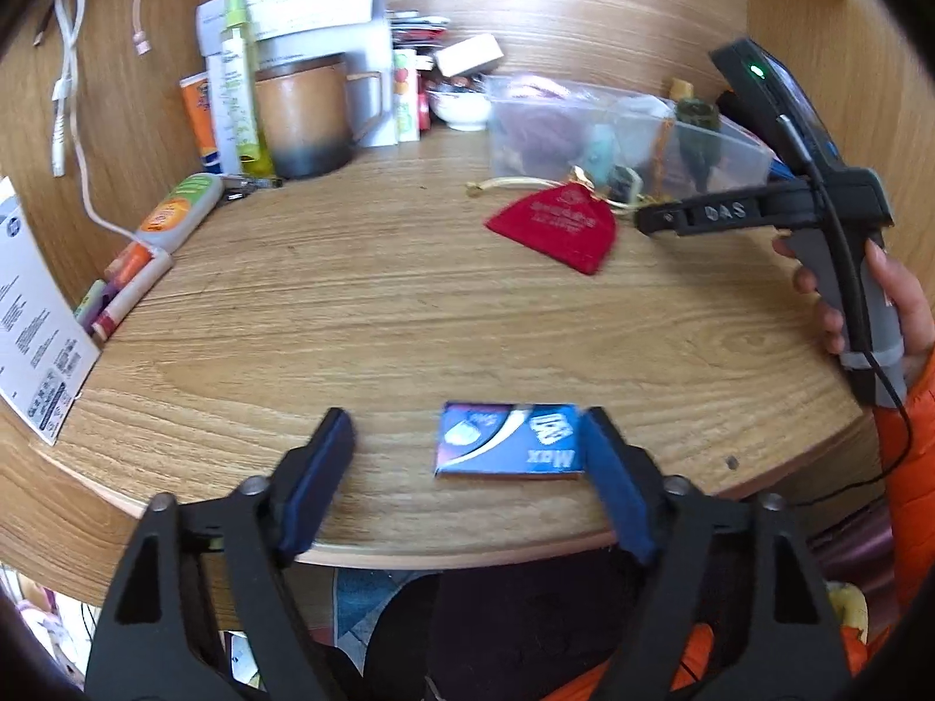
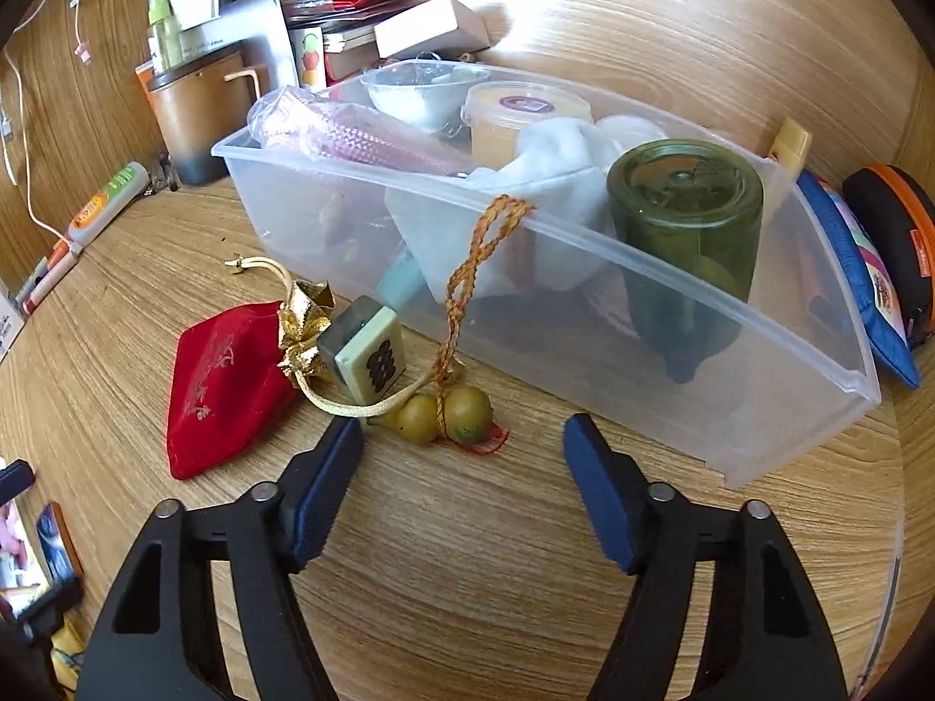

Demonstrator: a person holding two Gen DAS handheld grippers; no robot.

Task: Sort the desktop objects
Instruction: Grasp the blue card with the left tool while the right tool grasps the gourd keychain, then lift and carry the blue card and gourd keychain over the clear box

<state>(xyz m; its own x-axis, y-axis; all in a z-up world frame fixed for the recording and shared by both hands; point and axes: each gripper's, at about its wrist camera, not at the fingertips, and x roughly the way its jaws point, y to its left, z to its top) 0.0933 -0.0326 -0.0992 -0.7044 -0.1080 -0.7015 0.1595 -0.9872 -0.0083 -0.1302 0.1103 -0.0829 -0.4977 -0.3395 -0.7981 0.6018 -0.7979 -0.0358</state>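
The left gripper is down near the front edge of the wooden desk. Its two blue fingers are apart and hold nothing. A small blue packet lies flat between them, close to the desk's front edge. The packet's right end is right up against the right finger, but I cannot tell if they touch. The left finger has bare wood between it and the packet. The middle of the desk is open wood with lots of room to move. The right gripper is also spread apart and holds nothing. Just past its tips lies a little yellow-green gourd charm on an orange braided cord. The cord hangs over the front rim of a clear plastic bin. Beside the gourd stands a mahjong tile, and next to that lies a red drawstring pouch with a gold tie. The bin sits close behind these things, so there is little room there. Inside it are a green glass jar, white cloth and a yellow tub. A brown mug and bottles crowd the back left corner.
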